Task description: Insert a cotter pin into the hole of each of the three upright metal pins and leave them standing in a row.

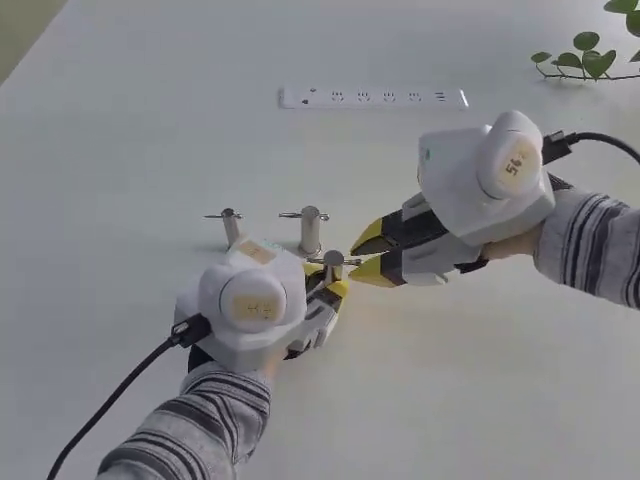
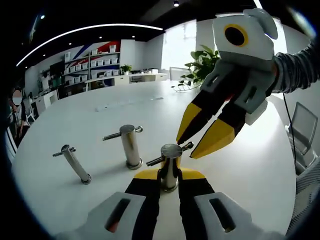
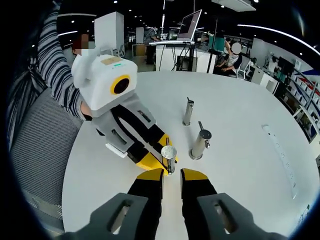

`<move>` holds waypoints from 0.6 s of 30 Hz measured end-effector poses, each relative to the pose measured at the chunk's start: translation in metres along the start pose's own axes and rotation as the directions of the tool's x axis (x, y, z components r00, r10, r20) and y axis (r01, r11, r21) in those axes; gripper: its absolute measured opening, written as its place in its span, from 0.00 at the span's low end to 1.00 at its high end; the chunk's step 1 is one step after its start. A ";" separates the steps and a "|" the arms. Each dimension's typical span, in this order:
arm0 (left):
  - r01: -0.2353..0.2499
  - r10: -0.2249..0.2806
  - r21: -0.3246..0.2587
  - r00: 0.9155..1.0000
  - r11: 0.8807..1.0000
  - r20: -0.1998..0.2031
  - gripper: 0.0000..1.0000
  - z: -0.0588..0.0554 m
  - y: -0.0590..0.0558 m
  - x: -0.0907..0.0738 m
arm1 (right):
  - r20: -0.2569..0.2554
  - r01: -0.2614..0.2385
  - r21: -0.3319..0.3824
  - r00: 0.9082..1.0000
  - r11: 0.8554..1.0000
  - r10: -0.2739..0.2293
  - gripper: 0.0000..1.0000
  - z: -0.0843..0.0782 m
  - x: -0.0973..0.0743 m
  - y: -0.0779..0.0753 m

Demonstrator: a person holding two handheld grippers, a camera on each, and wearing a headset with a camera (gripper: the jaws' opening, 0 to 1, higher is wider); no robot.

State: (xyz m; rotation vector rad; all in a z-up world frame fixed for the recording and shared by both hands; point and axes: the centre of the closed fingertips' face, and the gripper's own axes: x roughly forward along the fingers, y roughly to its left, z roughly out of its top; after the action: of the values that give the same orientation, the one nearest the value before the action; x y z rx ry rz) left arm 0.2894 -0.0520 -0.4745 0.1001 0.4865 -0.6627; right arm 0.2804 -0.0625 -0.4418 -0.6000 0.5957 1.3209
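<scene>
Steel pins stand in a loose row on the white table [image 1: 120, 120]. The two far pins [image 1: 230, 228] [image 1: 311, 232] are upright and free, each with a cotter pin [image 1: 220, 215] [image 1: 293, 214] lying crosswise through its head. The near pin [image 2: 170, 165] is the one in hand. Our left gripper [image 2: 169, 176] has its yellow-tipped jaws closed on the lower shaft from either side, holding it upright on the table.

Through the head of the near pin runs a third cotter pin [image 2: 186, 146]. Its long axis is about level, with the plain tail poking out on the side of the far pins and the looped end pointing toward our right gripper [image 3: 171, 177]. That gripper comes in from the right with its jaws a little apart. The loop sits between the two tips, or just in front of them — we cannot tell whether either tip touches it. The gap looks wider than the wire, so we judge that it has no firm hold of anything.

The next move turns on one line: the cotter's axis points almost straight at the right gripper's tips, and the right hand is the nearer one. We judge that any seating push must run along that line — off it, the wire would bind or tip the pin.
</scene>
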 end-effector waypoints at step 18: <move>-0.006 0.006 -0.009 1.000 1.000 -0.004 0.10 -0.001 0.001 0.001 | 0.016 -0.015 -0.019 1.000 1.000 0.015 0.00 0.006 0.000 0.003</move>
State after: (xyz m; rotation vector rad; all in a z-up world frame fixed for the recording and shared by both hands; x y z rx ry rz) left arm 0.2901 -0.0520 -0.4759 0.0947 0.4925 -0.6547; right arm 0.2776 -0.0575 -0.4378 -0.6003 0.5761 1.3457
